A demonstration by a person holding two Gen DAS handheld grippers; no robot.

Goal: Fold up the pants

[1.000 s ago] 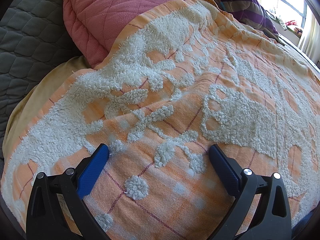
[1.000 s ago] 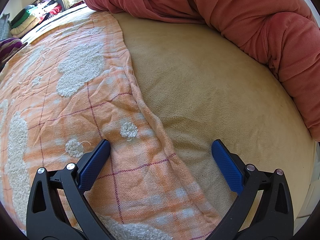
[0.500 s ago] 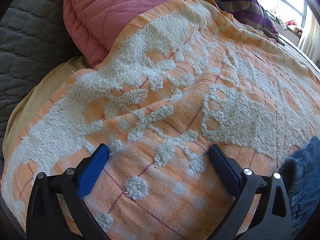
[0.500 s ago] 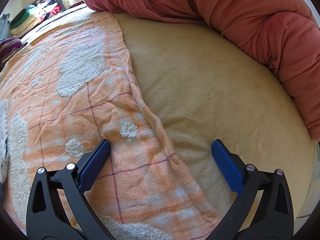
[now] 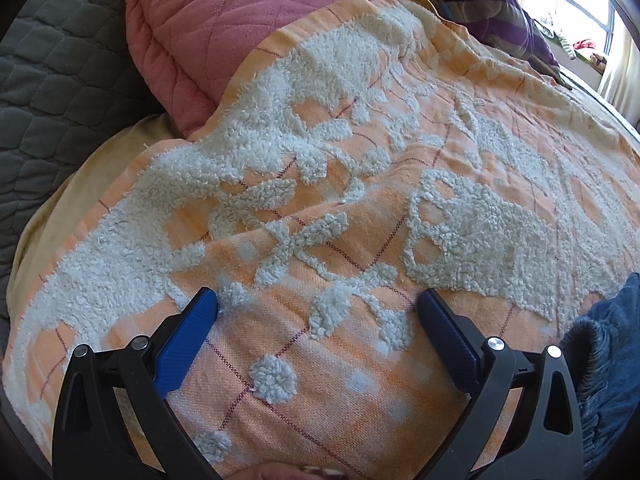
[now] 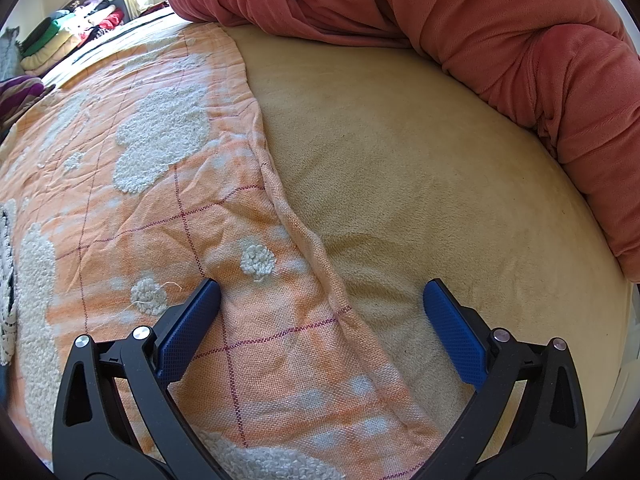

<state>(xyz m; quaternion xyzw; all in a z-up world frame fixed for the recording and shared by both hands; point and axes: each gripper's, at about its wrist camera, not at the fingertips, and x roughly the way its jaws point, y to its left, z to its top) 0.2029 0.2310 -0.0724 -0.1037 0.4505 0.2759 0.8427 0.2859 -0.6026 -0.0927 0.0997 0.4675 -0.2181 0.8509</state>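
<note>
left gripper (image 5: pixel 318 304) hovers low over the orange blanket (image 5: pixel 360 216), jaws spread wide, nothing between them, blue pads just above the tufted fabric. right gripper (image 6: pixel 320 296) same: jaws released wide, empty, straddling the blanket's hem where it meets the tan sheet (image 6: pixel 420 168).

what changed: a second ago the left view showed only blanket; half a second ago a dark blue bunched cloth came in at the lower right edge, and now more of it shows. these look like the pants (image 5: pixel 604 352), denim-like, with a gathered waistband, lying crumpled on the blanket just beside the left gripper's right finger. in the right wrist view the far left edge shows a dark and white lacy strip that was not there before; cannot tell what it is. both grippers have not shifted.

meaning: task is at the very start, pants just arrived on the bed, not yet spread or gripped. next step is likely laying them flat.

farther off: pink quilted pillow (image 5: pixel 224 28), grey quilted cover (image 5: pixel 60 80), striped purple fabric (image 5: pixel 492 4), red blanket roll (image 6: pixel 460 20), stacked clothes (image 6: pixel 60 40) by the window.
</note>
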